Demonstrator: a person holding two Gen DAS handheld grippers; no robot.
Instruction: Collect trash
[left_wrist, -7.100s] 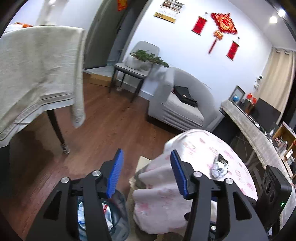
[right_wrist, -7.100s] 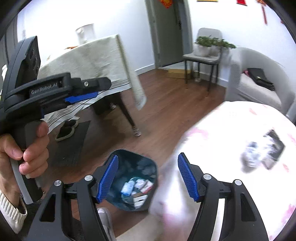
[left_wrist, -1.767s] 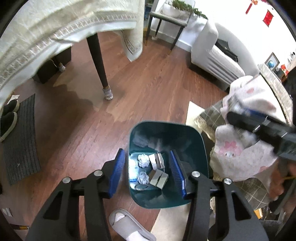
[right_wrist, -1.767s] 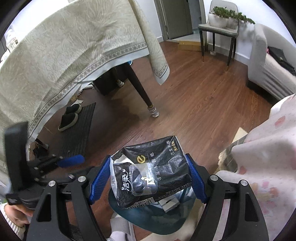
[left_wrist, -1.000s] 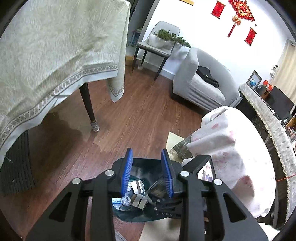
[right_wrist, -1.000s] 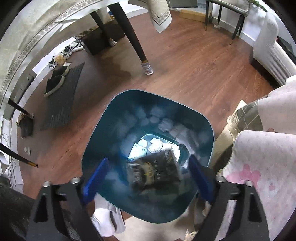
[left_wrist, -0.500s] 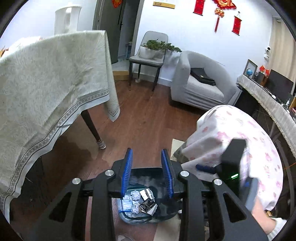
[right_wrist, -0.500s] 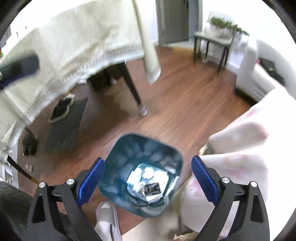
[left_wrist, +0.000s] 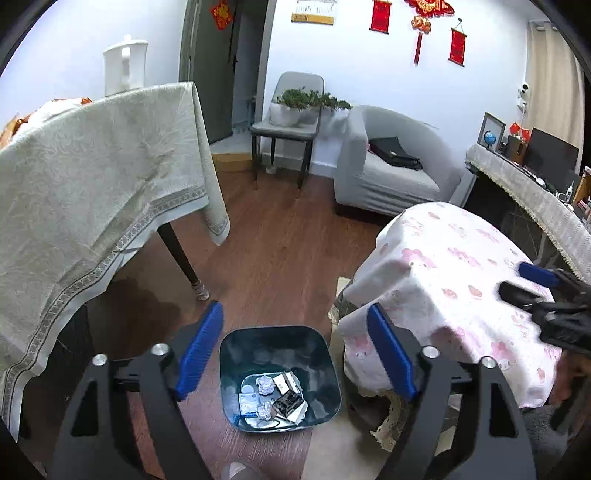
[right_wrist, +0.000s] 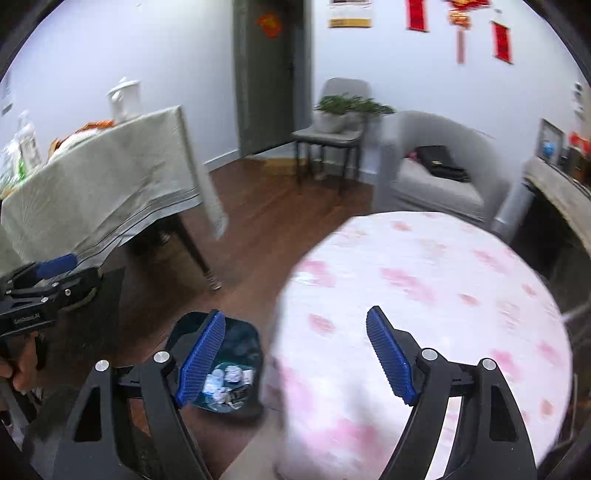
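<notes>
Left wrist view: my left gripper (left_wrist: 295, 347) hangs above the bin (left_wrist: 279, 376) on the wood floor, its jaws spread wide and nothing between them; they have just been opening. The bin stands near me, just left of the round table (left_wrist: 454, 280) with the pink cloth. In the bin's bottom lie the trash pieces: crumpled white wads (left_wrist: 265, 384), a dark packet (left_wrist: 288, 400) and some flat white wrappers. The packet lies flat, its long axis slanting from near left to far right; which end is its top I cannot tell.

In the right wrist view my right gripper (right_wrist: 295, 354) is over the near edge of the table, jaws apart and empty, though they have just been closing a little. The picture is blurred, yet the cloth shows no trash that I can make out. The bin (right_wrist: 221, 373) sits low and left of the table there, with the same pale scraps inside.

I judge the collecting nearly or wholly done: what I can see of the trash is in the bin, both grippers carry nothing, and the tabletop looks bare. What is left, if anything, would be a check of the table's far side.
</notes>
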